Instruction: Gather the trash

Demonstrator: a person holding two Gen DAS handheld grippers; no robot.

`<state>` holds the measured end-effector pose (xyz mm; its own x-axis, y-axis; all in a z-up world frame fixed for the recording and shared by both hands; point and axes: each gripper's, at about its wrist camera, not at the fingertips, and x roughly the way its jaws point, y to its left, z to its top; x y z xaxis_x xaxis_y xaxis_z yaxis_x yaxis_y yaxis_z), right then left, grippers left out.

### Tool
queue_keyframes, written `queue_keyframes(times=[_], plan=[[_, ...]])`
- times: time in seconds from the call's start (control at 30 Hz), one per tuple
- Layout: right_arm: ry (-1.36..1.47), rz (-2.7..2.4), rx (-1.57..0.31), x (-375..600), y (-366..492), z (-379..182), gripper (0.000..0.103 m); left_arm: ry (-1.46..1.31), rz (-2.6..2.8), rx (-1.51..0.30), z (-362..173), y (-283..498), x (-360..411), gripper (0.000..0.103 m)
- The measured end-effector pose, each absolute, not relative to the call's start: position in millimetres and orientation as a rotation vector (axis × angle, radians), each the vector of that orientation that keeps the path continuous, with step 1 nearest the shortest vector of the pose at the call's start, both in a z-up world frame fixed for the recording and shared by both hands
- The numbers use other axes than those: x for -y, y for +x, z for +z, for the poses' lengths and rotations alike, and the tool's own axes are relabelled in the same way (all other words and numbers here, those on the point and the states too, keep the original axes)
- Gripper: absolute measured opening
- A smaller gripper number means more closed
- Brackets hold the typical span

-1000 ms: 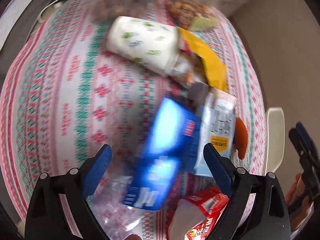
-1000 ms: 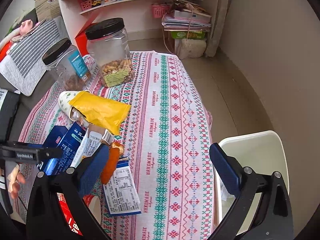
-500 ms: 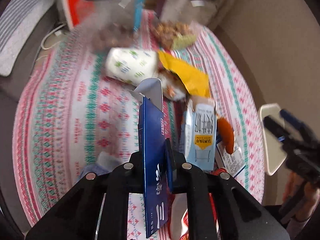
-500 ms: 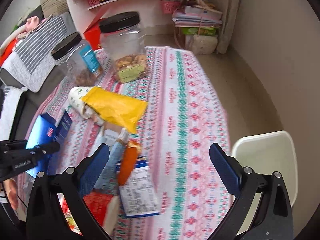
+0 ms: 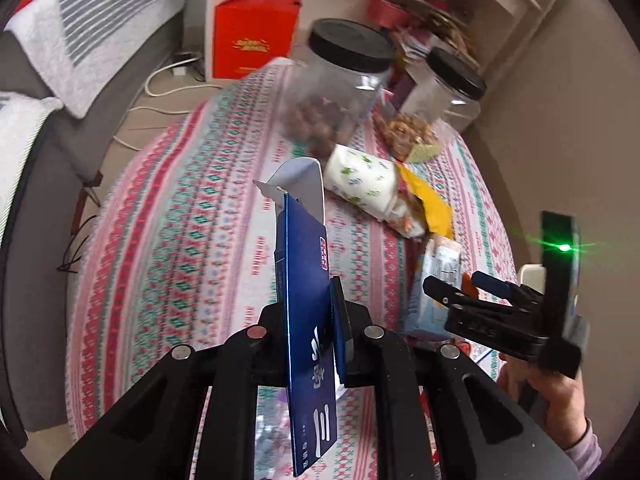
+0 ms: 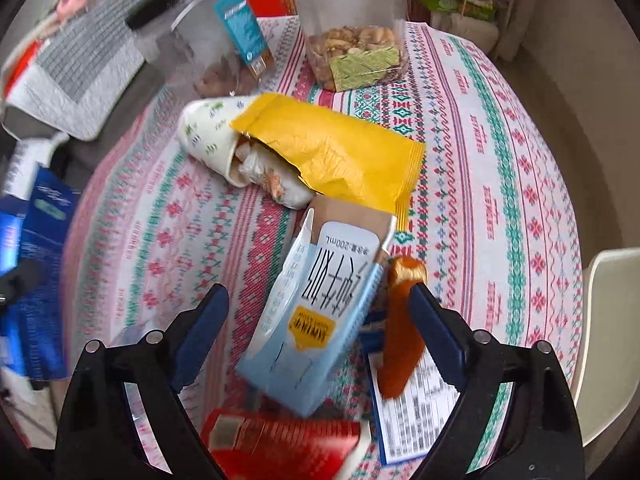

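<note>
My left gripper (image 5: 308, 320) is shut on a flat dark blue carton (image 5: 304, 280) and holds it upright above the table; the carton also shows at the left edge of the right wrist view (image 6: 32, 264). My right gripper (image 6: 320, 312) is open, its fingers either side of a light blue milk carton (image 6: 316, 312) lying on the patterned tablecloth (image 6: 500, 160). An orange wrapper (image 6: 400, 328) touches its right finger. A yellow packet (image 6: 332, 148), a paper cup stuffed with wrappers (image 6: 212, 136) and a red box (image 6: 280, 444) lie nearby.
Two clear jars with black lids (image 5: 340, 80) (image 5: 452, 92) stand at the table's far end. A white bin rim (image 6: 612, 336) sits off the table's right edge. A grey sofa (image 5: 48, 140) is on the left, shelves and an orange box (image 5: 252, 36) behind.
My left gripper shut on the blue carton and lifted it upright off the table. My right gripper moved down and left over the trash pile, straddling the milk carton.
</note>
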<state>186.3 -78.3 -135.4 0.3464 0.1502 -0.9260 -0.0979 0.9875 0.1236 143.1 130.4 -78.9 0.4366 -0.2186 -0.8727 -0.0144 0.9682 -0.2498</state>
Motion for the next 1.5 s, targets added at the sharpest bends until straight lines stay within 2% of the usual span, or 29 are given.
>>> queue_keyframes(times=[0.23,0.27,0.3,0.37,0.5,0.83,1.0,1.07,1.1,1.13,1.17,1.2,1.33,1.5], plan=[[-0.064,0.142,-1.224,56,192,-159,0.089,-0.274,-0.095,-1.112,-80,140,-154,0.014],[-0.084,0.145,-1.22,53,191,-160,0.081,-0.276,-0.092,-1.107,-79,139,-155,0.014],[-0.091,0.156,-1.226,50,191,-162,0.062,-0.276,-0.09,-1.104,-78,139,-155,0.014],[-0.094,0.172,-1.234,46,190,-164,0.06,-0.279,-0.087,-1.097,-77,139,-157,0.014],[-0.071,0.213,-1.186,43,181,-152,0.059,-0.296,-0.086,-1.087,-74,139,-162,0.014],[0.043,0.394,-0.968,38,155,-72,0.059,-0.503,-0.116,-1.114,-82,138,-201,0.014],[0.059,0.417,-0.913,39,145,-54,0.059,-0.582,-0.149,-1.12,-86,139,-209,0.014],[0.068,0.414,-0.907,43,150,-54,0.059,-0.535,-0.134,-1.12,-86,141,-207,0.015],[0.077,0.414,-0.91,46,151,-54,0.059,-0.508,-0.133,-1.13,-88,143,-205,0.018],[0.086,0.415,-0.915,49,152,-55,0.059,-0.446,-0.119,-1.165,-94,148,-201,0.036],[0.09,0.412,-0.917,51,151,-54,0.059,-0.404,-0.101,-1.179,-98,149,-199,0.06],[0.093,0.409,-0.917,53,150,-54,0.059,-0.329,-0.082,-1.191,-103,150,-194,0.064],[0.112,0.397,-0.921,65,150,-53,0.06,0.033,-0.113,-1.263,-117,141,-164,0.07],[0.145,0.399,-0.953,70,156,-59,0.06,0.284,-0.155,-1.287,-142,133,-146,0.073]])
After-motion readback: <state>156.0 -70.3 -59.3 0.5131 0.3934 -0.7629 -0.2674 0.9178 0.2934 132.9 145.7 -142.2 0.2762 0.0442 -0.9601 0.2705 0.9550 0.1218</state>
